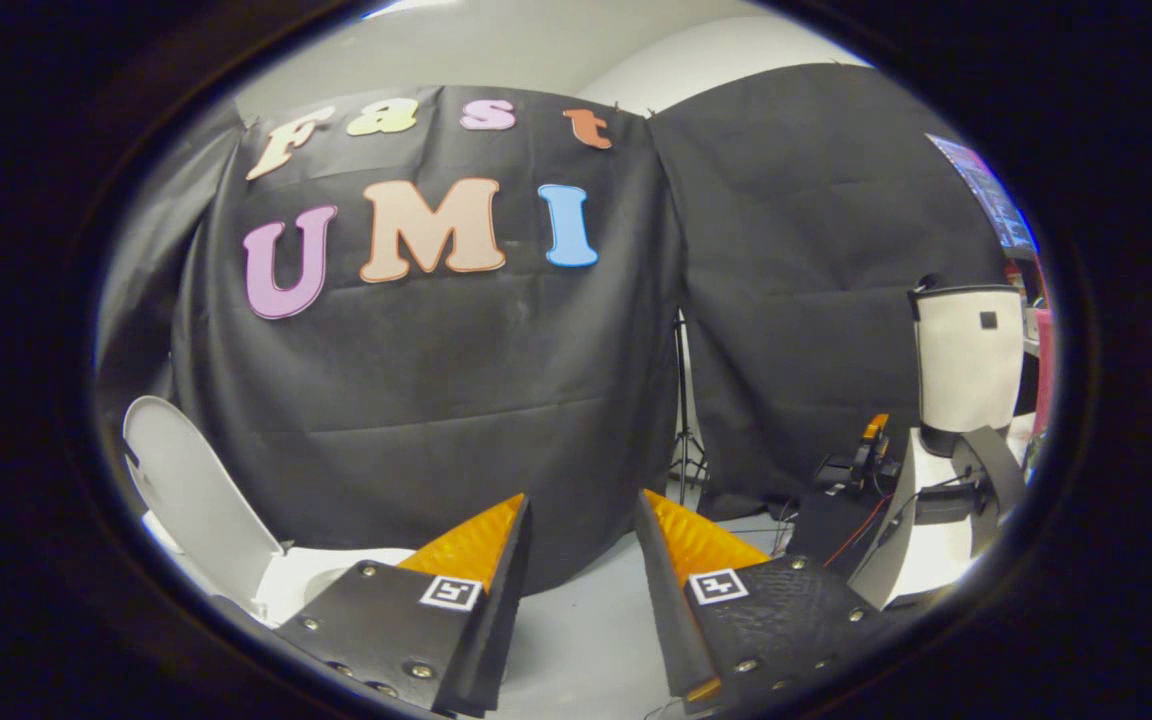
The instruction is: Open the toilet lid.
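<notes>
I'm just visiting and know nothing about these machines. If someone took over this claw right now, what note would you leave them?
Claw: open, fingers apart, nothing between them, pointing at the black cloth wall.
Toilet lid: off to the left of the fingers, already raised and standing upright against the wall, above the white toilet bowl.
Done: the lid looks open.
Left: probably nothing but confirming that the lid stays up by itself.
Beyond the right finger: a white stand with cables and a tripod.

a recording booth in a lab: black cloth wall, a light stand, cabled equipment on the floor, a monitor, and a toilet with raised lid.
</notes>
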`<state>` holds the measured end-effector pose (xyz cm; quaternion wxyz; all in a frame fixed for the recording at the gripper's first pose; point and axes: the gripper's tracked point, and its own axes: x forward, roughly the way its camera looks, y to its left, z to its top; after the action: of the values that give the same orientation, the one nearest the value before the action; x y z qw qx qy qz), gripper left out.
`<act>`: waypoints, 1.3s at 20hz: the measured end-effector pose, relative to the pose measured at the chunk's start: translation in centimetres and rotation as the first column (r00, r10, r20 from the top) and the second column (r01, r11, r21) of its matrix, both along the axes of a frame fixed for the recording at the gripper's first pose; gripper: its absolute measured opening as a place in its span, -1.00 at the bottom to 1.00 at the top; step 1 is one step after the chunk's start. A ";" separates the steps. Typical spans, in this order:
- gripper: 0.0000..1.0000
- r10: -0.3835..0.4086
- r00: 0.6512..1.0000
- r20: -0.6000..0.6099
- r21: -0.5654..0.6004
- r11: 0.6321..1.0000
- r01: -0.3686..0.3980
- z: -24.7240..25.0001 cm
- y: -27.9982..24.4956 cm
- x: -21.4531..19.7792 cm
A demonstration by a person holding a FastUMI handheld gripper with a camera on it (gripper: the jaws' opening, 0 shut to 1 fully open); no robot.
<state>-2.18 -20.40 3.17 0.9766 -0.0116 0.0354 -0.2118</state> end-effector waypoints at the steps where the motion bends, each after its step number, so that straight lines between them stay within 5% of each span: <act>1: 0.21 -0.005 1.000 -0.004 -0.015 1.000 0.005 -0.2 0.2 -0.1; 26: 0.22 0.010 1.000 -0.027 -0.005 1.000 -0.010 -2.3 0.9 0.0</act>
<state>-2.17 -19.53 0.91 0.9770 -0.0172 0.0477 -0.2069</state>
